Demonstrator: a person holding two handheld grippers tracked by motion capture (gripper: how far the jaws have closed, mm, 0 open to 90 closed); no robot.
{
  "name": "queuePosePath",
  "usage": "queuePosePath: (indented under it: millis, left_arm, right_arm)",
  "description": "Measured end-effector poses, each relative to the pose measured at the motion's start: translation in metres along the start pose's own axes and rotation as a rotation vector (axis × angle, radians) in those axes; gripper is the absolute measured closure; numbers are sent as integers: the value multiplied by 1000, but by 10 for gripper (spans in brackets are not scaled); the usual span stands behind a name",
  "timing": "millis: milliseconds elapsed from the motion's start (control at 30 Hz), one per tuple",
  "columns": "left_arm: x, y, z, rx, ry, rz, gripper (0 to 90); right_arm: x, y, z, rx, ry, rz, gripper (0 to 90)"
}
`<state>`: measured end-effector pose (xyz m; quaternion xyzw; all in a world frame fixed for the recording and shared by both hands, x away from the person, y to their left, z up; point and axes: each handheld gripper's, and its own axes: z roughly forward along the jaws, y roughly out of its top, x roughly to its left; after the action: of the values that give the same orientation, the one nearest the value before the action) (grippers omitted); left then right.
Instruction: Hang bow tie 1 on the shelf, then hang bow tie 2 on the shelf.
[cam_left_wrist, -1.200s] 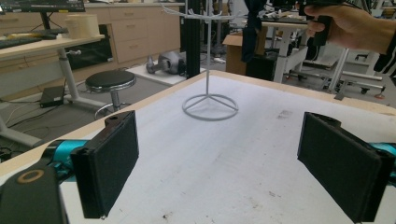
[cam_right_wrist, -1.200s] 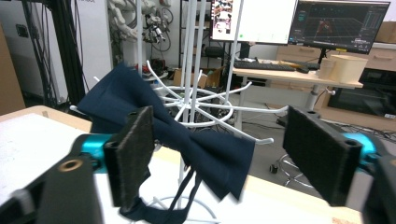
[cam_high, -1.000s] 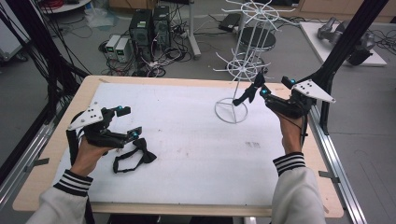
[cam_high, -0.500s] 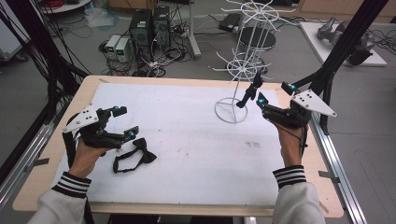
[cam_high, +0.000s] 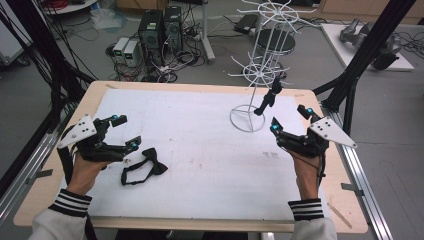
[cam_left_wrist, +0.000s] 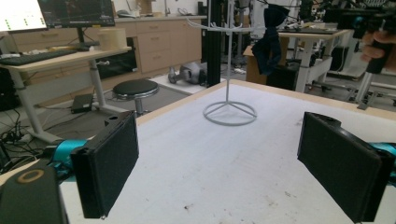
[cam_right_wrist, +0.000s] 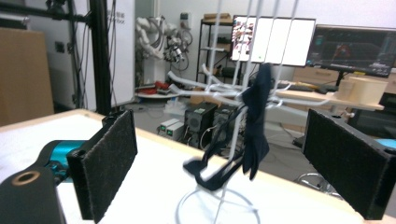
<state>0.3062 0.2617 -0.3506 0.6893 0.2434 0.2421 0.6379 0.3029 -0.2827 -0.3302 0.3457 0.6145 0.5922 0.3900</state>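
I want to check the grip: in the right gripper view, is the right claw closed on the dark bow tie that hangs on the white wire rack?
No, the right claw is open, both pads well apart from the bow tie, which hangs free on the rack.

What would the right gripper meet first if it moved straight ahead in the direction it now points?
Probably the dark bow tie hanging on the white wire rack. In the right gripper view it hangs ahead, between the open jaws of the right gripper; how far ahead is unclear.
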Motion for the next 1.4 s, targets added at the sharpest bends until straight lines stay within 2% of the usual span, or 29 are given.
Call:
queuePosePath:
  millis: [200, 567, 767, 833, 1000, 1400]
  left_arm:
    - [3, -5, -11, -22, 16, -3, 129]
    - [7, -18, -23, -20, 33, -10, 129]
    - [9, -20, -23, -15, 28, -12, 129]
    - [10, -22, -22, -19, 28, -15, 130]
    - [10, -27, -22, -20, 30, -25, 130]
    - [11, -25, -25, -16, 35, -20, 130]
  right_arm:
    - [14, -11, -4, 1, 14, -16, 97]
    - [32, -26, -8, -4, 21, -32, 97]
    - [36, -35, -7, 9, 29, -34, 98]
    - [37, -35, -7, 16, 28, -58, 98]
    - [38, -36, -8, 9, 37, -28, 98]
    - [36, -36, -9, -2, 35, -24, 98]
